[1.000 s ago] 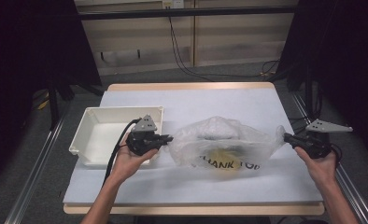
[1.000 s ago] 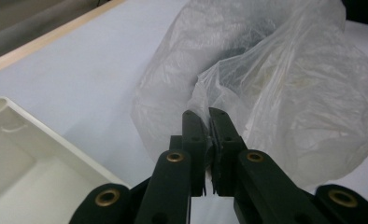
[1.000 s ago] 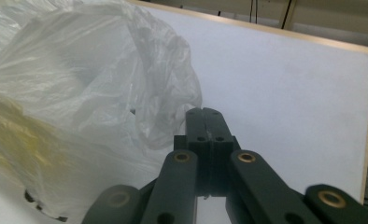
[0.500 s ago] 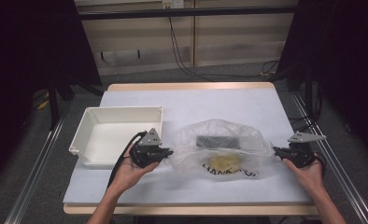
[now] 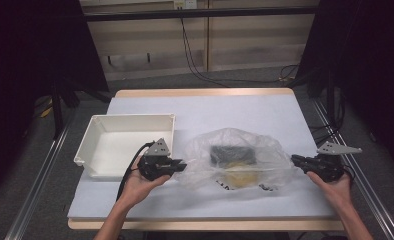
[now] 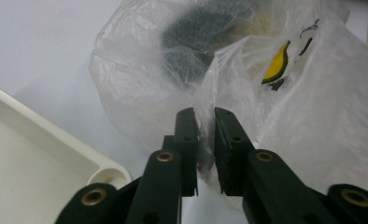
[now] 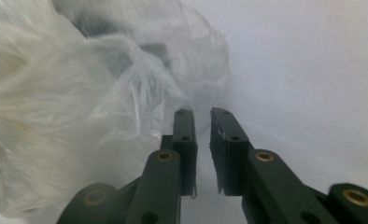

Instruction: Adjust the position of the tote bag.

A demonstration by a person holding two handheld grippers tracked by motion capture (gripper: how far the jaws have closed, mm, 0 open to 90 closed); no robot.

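A white tray [image 5: 127,142] sits empty on the pale table cover [image 5: 235,107], just left of the clear plastic bag [image 5: 235,160], which serves as the landmark here. The bag lies crumpled on the cover, with a dark object [image 5: 231,152] inside its far half and something yellowish [image 5: 242,177] inside its near half; black lettering shows along its near edge.

At the bag's left edge, the left gripper [image 5: 180,165] rests in the person's left hand [image 5: 137,182], its grey three-cornered plate on top and its cable trailing toward the near table edge. In the left gripper view, its jaws have just been opening and stand slightly apart, with a twisted fold of the bag [image 6: 205,100] running into the narrow gap between them; the pads do not appear to press on the film. The tray's rounded corner [image 6: 105,175] shows just left of the bag in that view, and a yellow printed mark [image 6: 276,65] shows on the bag's side.

At the bag's right edge, the right gripper [image 5: 296,160] is held in the right hand [image 5: 335,182], pointing toward the bag and just beside it. In the right gripper view, its jaws have also just been opening; they stand a little apart with only bare cover seen between them, and the bag's wrinkled film [image 7: 79,107] lies just to their left, not clearly touching.
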